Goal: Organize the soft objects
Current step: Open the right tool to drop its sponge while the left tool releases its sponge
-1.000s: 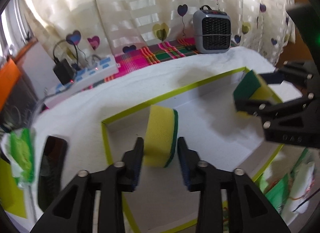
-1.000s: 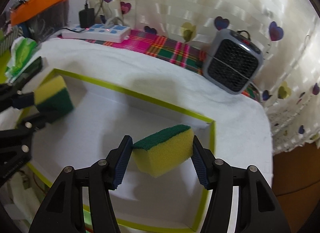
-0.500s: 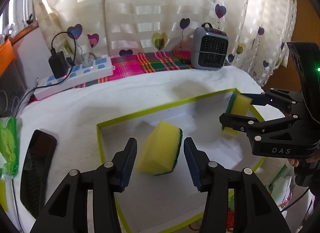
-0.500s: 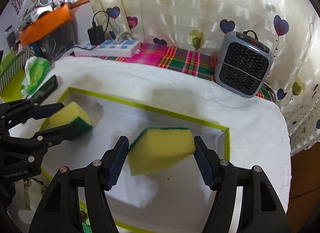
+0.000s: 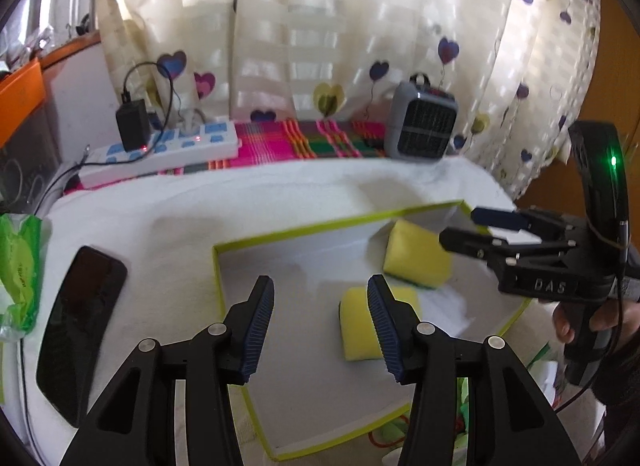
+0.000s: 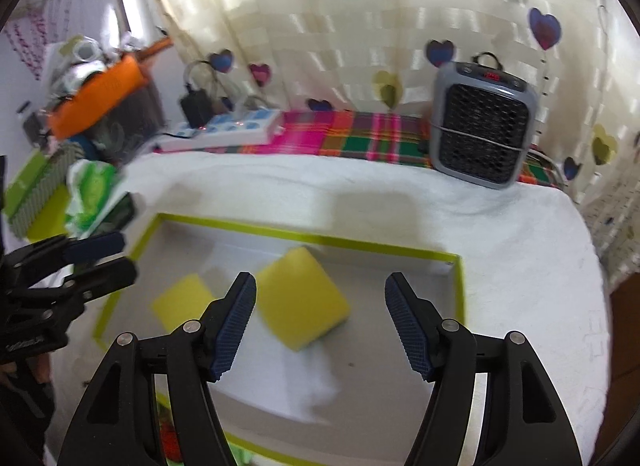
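Sponges [image 5: 378, 322] [image 5: 416, 260] are seen lying released inside the tray [image 5: 216, 266], each beneath its spread, empty gripper [image 5: 320, 320] [image 6: 320, 322].

Daylight glows through the heart-print curtain [image 5: 340, 25] behind the table, washing its pale stripes out and leaving the white towel [image 6: 500, 234] bright with soft shadows. The right wrist view is smeared by motion blur, worst on the yellow sponges [image 6: 300, 302] and the clutter at left. Both fisheye views bow toward black corners.
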`<state>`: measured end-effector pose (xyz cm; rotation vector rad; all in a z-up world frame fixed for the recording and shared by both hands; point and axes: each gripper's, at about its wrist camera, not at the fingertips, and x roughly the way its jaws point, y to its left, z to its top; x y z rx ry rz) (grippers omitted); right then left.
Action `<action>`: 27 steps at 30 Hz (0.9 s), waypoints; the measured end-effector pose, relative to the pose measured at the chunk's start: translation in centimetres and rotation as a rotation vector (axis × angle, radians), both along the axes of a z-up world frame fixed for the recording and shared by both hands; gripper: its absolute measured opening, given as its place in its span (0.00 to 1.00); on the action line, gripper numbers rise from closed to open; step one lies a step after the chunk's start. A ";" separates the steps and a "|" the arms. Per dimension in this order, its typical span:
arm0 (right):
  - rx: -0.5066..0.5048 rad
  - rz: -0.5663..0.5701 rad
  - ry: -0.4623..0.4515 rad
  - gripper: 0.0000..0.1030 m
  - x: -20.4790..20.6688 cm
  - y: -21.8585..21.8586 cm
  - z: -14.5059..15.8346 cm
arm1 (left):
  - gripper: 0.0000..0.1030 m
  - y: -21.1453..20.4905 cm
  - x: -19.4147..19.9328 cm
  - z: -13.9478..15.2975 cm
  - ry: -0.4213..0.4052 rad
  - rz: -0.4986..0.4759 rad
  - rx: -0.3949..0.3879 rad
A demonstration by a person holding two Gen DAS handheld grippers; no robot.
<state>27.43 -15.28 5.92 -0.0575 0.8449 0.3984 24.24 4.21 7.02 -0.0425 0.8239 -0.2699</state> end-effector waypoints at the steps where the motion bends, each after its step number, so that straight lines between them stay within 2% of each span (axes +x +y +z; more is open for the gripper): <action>1: -0.015 -0.007 0.002 0.66 0.0 0.0 -0.2 | 0.46 -0.2 0.0 -0.2 0.009 -0.010 0.007; 5: -0.086 0.018 0.012 0.66 -0.2 0.7 -1.0 | 0.46 -1.7 -0.4 -1.0 0.038 -0.066 0.049; 9: -0.105 0.030 0.014 0.66 -0.7 0.7 -1.3 | 0.46 -2.3 -0.4 -2.0 0.105 -0.063 0.083; 14: -0.118 0.012 0.001 0.66 -1.1 0.2 -1.2 | 0.46 -2.8 0.1 -2.7 0.152 -0.099 0.019; 17: -0.102 -0.030 0.007 0.66 -1.0 -0.9 -1.0 | 0.47 -4.1 0.8 -3.0 0.185 -0.139 0.008; 21: -0.099 -0.055 -0.002 0.66 -1.4 -1.8 -0.6 | 0.46 -5.4 2.2 -3.3 0.227 -0.142 -0.060; 27: -0.091 -0.092 -0.013 0.66 -2.0 -3.0 -0.2 | 0.46 -7.9 2.9 -3.3 0.214 -0.173 -0.053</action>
